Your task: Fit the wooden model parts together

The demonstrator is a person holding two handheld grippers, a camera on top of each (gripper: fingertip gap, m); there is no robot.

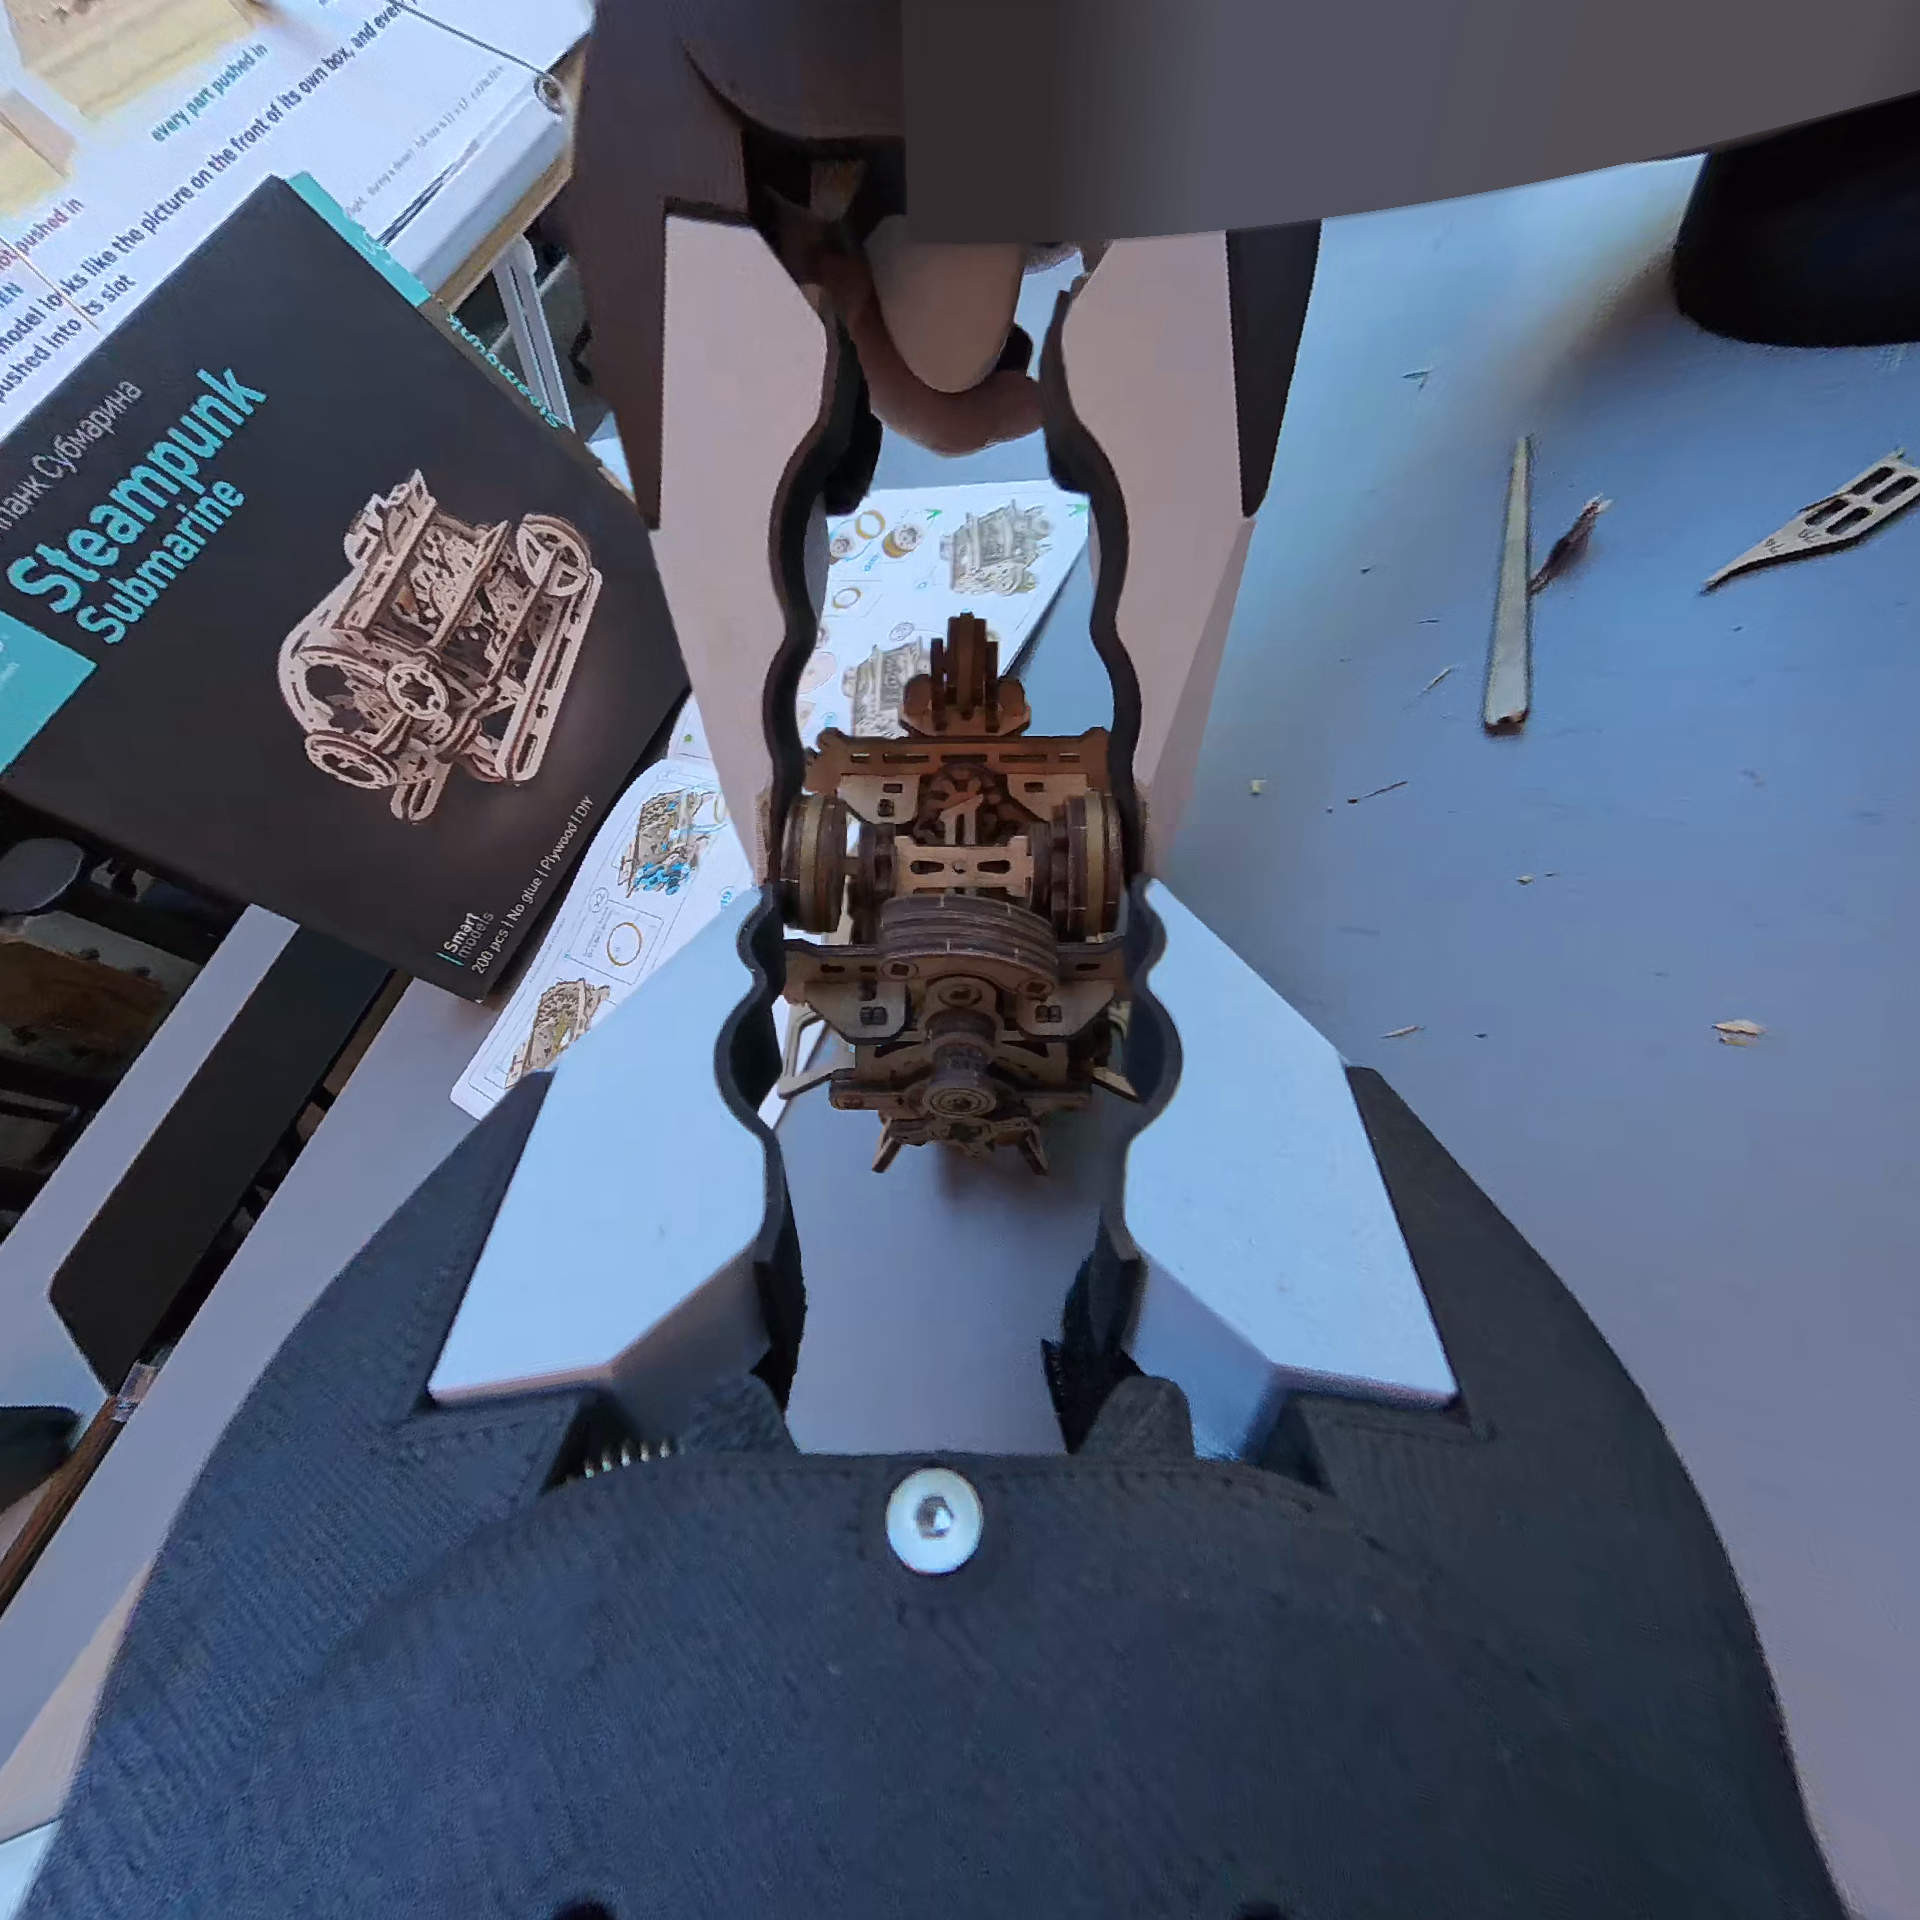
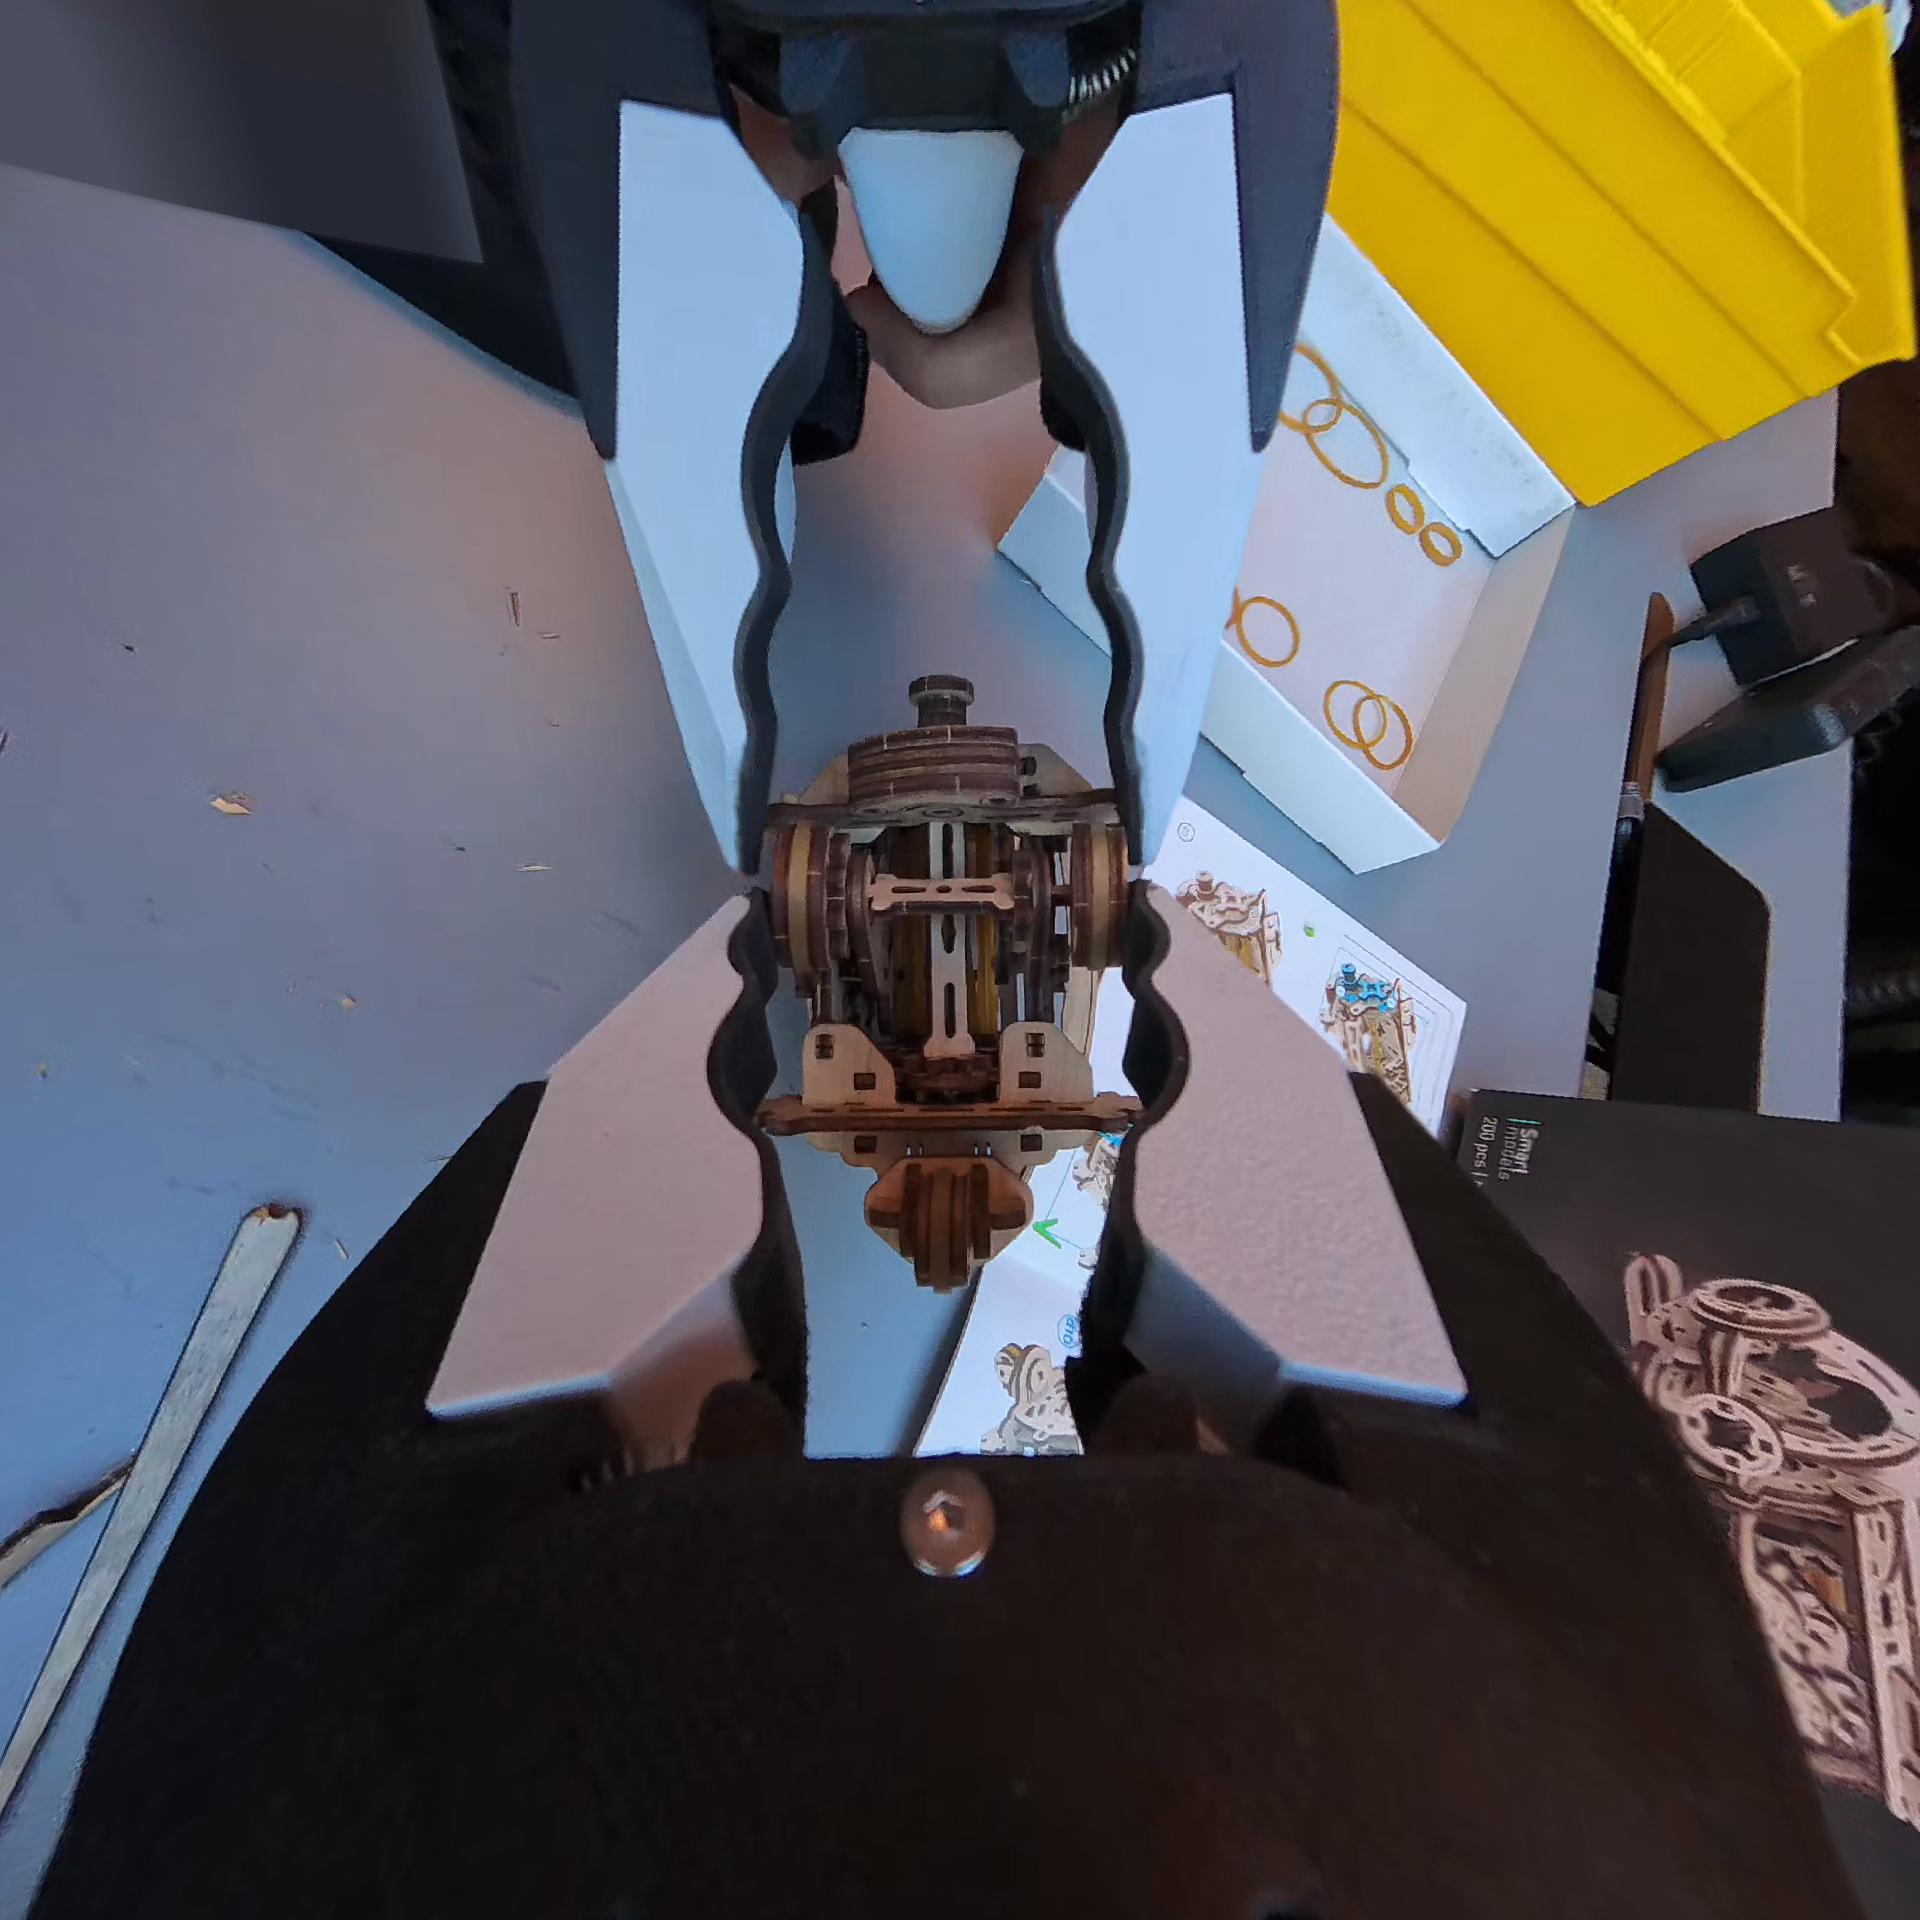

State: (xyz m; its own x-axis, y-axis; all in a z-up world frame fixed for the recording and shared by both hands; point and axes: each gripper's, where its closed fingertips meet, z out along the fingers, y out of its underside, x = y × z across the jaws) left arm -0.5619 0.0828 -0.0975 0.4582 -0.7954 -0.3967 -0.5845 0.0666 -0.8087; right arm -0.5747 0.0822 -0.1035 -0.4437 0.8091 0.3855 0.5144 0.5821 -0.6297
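A pale grey-blue bench (image 1: 1558, 935) fills both views, its top scuffed and sprinkled with small wood splinters. At its middle stands the wooden model (image 1: 951, 914), a brown plywood assembly of gears, side wheels and a ribbed drum, and everything else is placed relative to it.

The left gripper (image 1: 948, 894) and the right gripper (image 2: 948, 899) meet the model from opposite ends. Each has its fingers narrowed onto the model's side wheels, so both hold the wooden model between their wavy black pads; the tips of one gripper nearly touch the tips of the other.

Under and just beside the model lies a white instruction sheet (image 2: 1340, 987) printed with assembly drawings. A dark product box (image 1: 312, 582) showing a picture of the finished model lies near the model, overlapping the sheet.

Beyond the sheet, an open white tray (image 2: 1340, 821) holds several loose orange rubber bands (image 2: 1345, 442). Past the tray sits a stack of yellow bins (image 2: 1621, 229); what they contain cannot be seen.

On the model's other side, well apart, lie a thin flat wooden strip (image 1: 1509, 592) and a pointed plywood offcut (image 1: 1829, 520). A black device with a cable (image 2: 1808, 655) rests at the bench edge beyond the tray.
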